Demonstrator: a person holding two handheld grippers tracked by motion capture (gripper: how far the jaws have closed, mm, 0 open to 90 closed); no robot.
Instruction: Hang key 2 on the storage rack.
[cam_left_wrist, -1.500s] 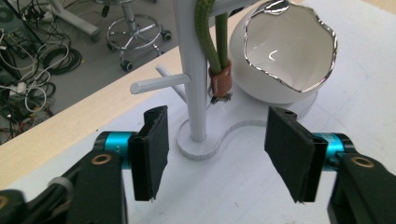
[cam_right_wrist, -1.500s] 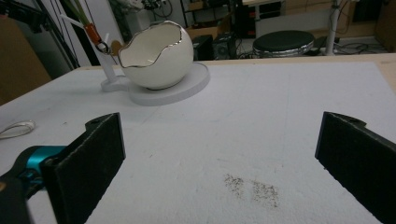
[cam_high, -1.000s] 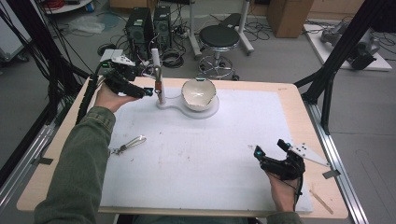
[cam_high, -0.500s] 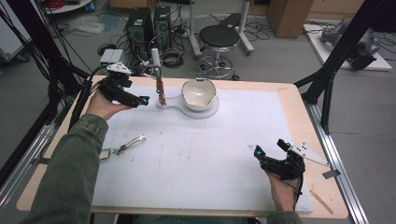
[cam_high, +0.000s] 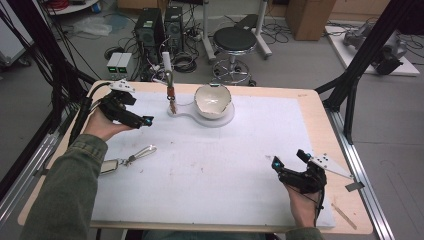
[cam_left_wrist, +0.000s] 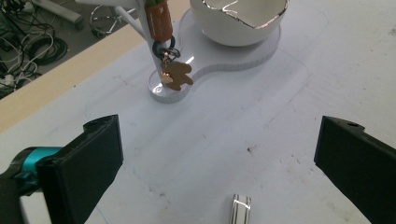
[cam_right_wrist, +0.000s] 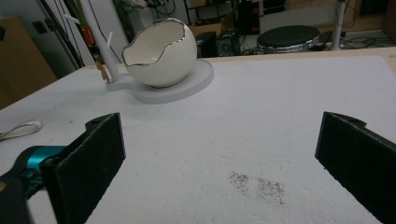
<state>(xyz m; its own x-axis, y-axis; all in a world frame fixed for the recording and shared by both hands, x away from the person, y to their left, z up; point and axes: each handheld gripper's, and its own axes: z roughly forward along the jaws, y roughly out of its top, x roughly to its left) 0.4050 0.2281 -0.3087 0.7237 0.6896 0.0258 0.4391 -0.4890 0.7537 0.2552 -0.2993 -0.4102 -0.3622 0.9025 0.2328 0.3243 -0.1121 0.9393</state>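
You are holding left gripper (cam_high: 131, 117) near stand (cam_high: 170, 95), jaws spread, empty. Keychain (cam_left_wrist: 166, 51) is hanging on stand peg, far left of tabletop (cam_high: 210, 165), beside eggshell bowl (cam_high: 212, 101). Right gripper (cam_high: 295, 172) is idling near right, jaws spread. Second keyring (cam_high: 131, 159) is lying unhung near left.

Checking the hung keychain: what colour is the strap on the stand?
Brown-orange strap, with a gold charm below; clearest in the left gripper view.
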